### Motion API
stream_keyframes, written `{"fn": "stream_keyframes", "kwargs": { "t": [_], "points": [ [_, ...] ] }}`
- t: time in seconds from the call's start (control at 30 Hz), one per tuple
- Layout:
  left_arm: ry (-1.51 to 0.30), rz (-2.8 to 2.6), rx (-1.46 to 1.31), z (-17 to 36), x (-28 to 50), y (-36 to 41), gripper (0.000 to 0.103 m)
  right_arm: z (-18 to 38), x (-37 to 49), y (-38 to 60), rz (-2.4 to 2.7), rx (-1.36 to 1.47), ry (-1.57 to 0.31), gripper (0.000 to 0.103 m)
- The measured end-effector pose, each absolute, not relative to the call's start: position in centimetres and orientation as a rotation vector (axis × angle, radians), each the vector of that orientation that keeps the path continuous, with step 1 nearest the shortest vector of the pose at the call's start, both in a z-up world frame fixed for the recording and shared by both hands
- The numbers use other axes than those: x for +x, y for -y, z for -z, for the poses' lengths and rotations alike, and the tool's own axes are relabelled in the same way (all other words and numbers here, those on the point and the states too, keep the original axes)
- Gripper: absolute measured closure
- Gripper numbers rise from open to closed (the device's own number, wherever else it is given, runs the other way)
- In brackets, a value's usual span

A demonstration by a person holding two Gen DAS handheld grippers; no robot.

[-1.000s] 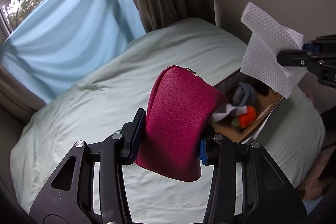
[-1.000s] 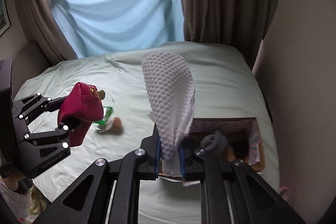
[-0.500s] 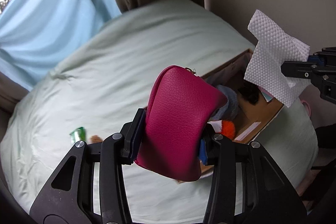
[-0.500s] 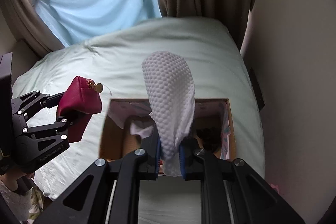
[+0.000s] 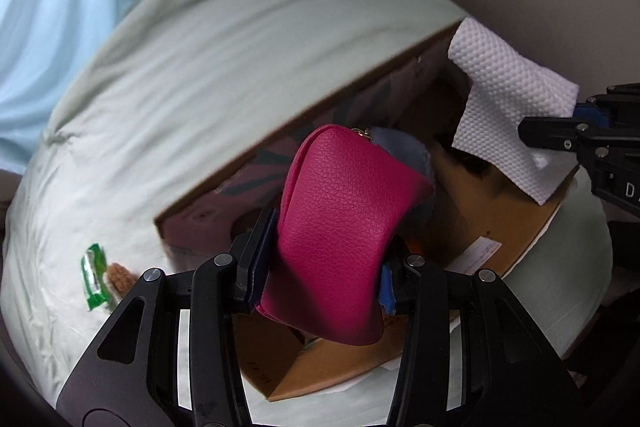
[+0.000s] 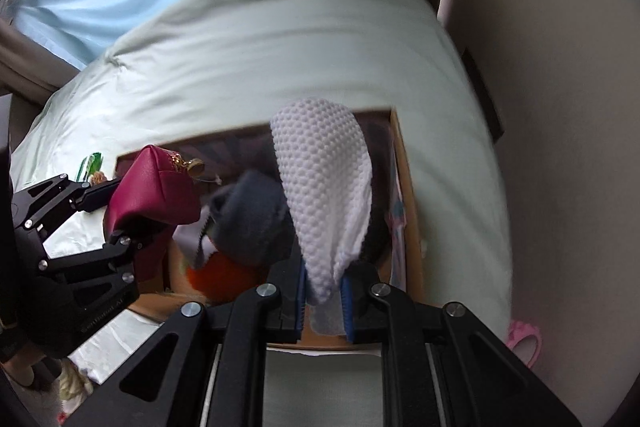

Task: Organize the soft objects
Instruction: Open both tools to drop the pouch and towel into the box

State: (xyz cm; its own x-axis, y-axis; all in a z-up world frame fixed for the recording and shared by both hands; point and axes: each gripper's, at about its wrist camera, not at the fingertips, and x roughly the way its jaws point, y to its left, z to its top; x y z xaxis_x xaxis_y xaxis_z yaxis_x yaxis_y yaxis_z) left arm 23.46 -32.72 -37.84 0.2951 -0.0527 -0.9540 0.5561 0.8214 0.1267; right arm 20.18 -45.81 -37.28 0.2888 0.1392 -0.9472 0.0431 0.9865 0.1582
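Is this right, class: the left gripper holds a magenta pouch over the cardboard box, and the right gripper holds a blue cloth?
Not quite. The cloth in the right gripper is white, not blue, as the right wrist view shows. The rest stands: the left gripper holds the magenta pouch over the cardboard box.

Pebbled magenta leather pouch (image 5: pixel 340 227), dimpled white woven cloth (image 5: pixel 508 107), matt brown cardboard box (image 5: pixel 480 223).

Cardboard box (image 6: pixel 408 187) opening is sitting crowded: grey soft item (image 6: pixel 252 215) and orange item (image 6: pixel 224 275) filling the middle. Wall (image 6: pixel 560 107) is standing close beside the box.
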Motion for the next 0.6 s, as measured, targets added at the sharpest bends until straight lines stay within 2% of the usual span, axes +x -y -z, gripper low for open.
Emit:
{"fn": "stream_keyframes", "kwargs": {
  "t": [0.17, 0.23, 0.27, 0.3, 0.33, 0.37, 0.6],
  "points": [
    [-1.245, 0.402, 0.524, 39.1, 23.6, 32.2, 0.061, 38.7, 20.8, 45.9, -0.064, 0.185, -1.319, 0.090],
    [-1.239, 0.406, 0.536, 38.7, 23.6, 32.3, 0.049, 39.0, 21.0, 46.2, -0.067, 0.242, -1.333, 0.086],
    [-1.233, 0.408, 0.544, 38.4, 23.6, 32.3, 0.023, 39.2, 21.2, 46.4, -0.065, 0.259, -1.337, 0.068],
    [-1.224, 0.411, 0.555, 38.0, 23.5, 32.2, 0.001, 39.2, 21.3, 46.6, -0.063, 0.276, -1.335, 0.033],
    [-1.209, 0.417, 0.558, 37.7, 23.3, 32.1, 0.000, 39.2, 21.4, 46.6, -0.070, 0.291, -1.327, 0.014],
    [-1.207, 0.420, 0.570, 37.5, 23.2, 32.0, 0.000, 39.1, 21.4, 46.8, -0.083, 0.311, -1.314, 0.000],
    [-1.236, 0.419, 0.587, 38.0, 22.8, 31.0, 0.000, 39.0, 21.1, 46.9, -0.089, 0.352, -1.309, 0.000]
  ]
}}
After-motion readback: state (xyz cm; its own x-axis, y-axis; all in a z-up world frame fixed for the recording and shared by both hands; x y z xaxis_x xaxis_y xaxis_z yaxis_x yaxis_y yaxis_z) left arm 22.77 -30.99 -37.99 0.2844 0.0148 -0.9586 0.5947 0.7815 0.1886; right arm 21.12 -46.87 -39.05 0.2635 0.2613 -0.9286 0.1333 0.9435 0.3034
